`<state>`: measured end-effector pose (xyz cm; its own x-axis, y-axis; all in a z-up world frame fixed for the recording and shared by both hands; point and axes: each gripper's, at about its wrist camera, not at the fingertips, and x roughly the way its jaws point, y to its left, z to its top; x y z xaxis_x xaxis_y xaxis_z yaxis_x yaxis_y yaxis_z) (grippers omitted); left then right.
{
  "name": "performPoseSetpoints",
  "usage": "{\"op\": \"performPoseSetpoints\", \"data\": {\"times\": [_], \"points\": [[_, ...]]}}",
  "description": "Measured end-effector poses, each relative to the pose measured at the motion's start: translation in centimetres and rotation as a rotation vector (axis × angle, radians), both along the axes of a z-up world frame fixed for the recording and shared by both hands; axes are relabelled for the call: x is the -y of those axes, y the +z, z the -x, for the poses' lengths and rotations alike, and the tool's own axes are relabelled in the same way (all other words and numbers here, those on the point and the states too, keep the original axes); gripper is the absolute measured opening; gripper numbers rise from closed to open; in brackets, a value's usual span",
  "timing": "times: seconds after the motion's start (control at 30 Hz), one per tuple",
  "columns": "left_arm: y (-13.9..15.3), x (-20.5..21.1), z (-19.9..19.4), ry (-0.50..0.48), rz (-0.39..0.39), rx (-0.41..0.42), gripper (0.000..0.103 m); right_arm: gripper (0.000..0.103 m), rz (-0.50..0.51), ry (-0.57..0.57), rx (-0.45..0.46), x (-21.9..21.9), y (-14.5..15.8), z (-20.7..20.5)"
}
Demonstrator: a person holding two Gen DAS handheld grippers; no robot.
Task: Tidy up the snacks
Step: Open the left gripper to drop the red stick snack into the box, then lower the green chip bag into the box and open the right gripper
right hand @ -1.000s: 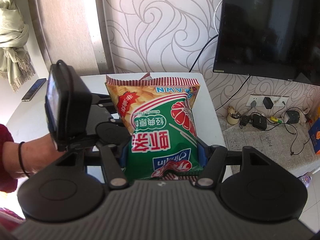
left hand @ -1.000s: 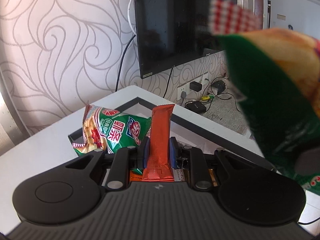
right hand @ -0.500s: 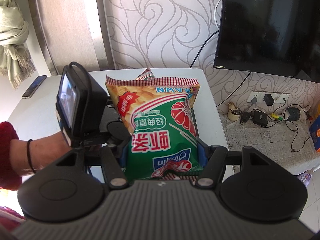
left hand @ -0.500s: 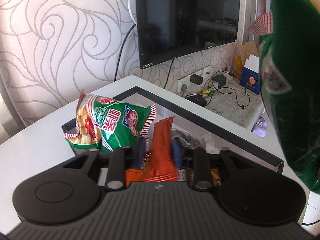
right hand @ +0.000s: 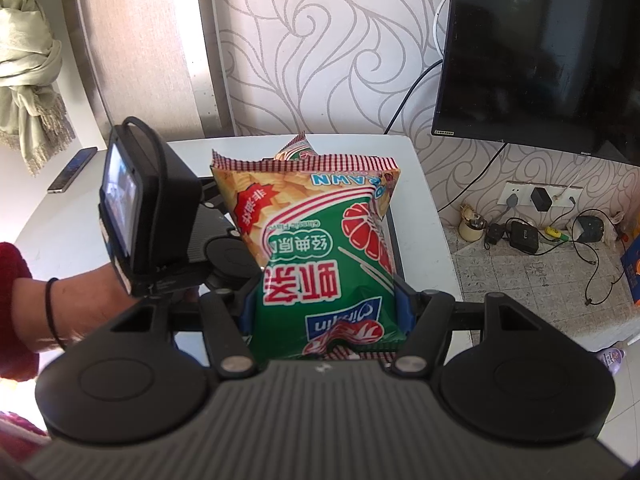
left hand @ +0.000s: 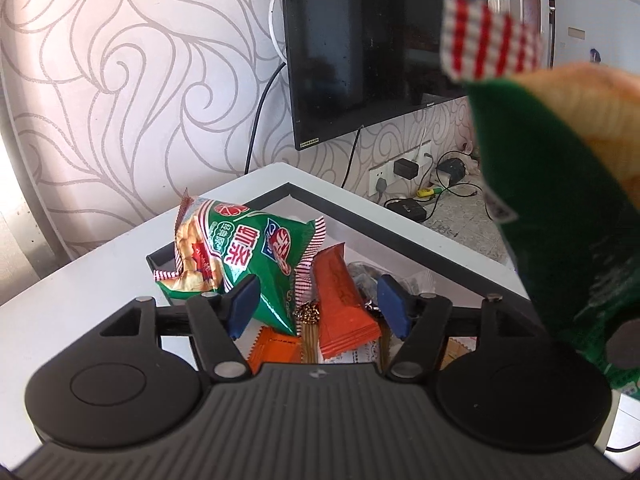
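My left gripper is open over a black-rimmed tray on the white table. An orange-red snack packet lies loose in the tray between the blue pads, among other small wrapped snacks. A green prawn-cracker bag lies in the tray's far left. My right gripper is shut on a second green prawn-cracker bag, held upright above the tray; it also shows large and blurred at the right of the left wrist view. The left gripper's body shows left of it.
A black TV hangs on the patterned wall. Chargers and cables lie on the tiled floor beyond the table. A phone lies on the table's far left edge. The table's white top borders the tray.
My left gripper has opened and let go of the orange-red packet, which now lies in the tray. The right gripper still holds its bag, which has shifted a little in the left view.
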<state>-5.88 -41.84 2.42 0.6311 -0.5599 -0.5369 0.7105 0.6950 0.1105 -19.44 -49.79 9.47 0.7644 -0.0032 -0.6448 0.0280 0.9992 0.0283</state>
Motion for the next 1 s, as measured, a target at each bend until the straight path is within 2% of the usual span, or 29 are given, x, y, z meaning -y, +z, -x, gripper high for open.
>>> {"op": "performPoseSetpoints", "data": {"times": [0.23, 0.5, 0.6, 0.7, 0.77, 0.9, 1.0], "points": [[0.0, -1.1, 0.4, 0.03, -0.022, 0.002, 0.072, 0.065, 0.0, 0.012, -0.02, 0.0, -0.8, -1.1], [-0.3, -3.6, 0.8, 0.083, -0.07, 0.013, 0.075, 0.065, 0.046, 0.059, -0.073, -0.4, -2.9, -3.7], [-0.1, -4.5, 1.1, 0.095, -0.047, 0.009, 0.08, 0.065, 0.105, 0.079, -0.113, -0.9, -4.1, -4.9], [0.0, -5.0, 1.5, 0.096, -0.055, 0.018, 0.081, 0.065, 0.095, 0.101, -0.139, -1.2, -5.1, -6.2], [0.0, -5.2, 1.6, 0.117, -0.075, 0.033, 0.081, 0.065, 0.123, 0.113, -0.143, -1.6, -5.3, -7.0], [0.0, -6.2, 0.6, 0.146, -0.051, -0.003, 0.081, 0.066, 0.146, 0.111, -0.149, -1.6, -5.4, -8.3], [0.1, -6.2, 0.4, 0.153, -0.056, 0.002, 0.081, 0.066, 0.156, 0.116, -0.163, -1.5, -5.5, -8.7]]}}
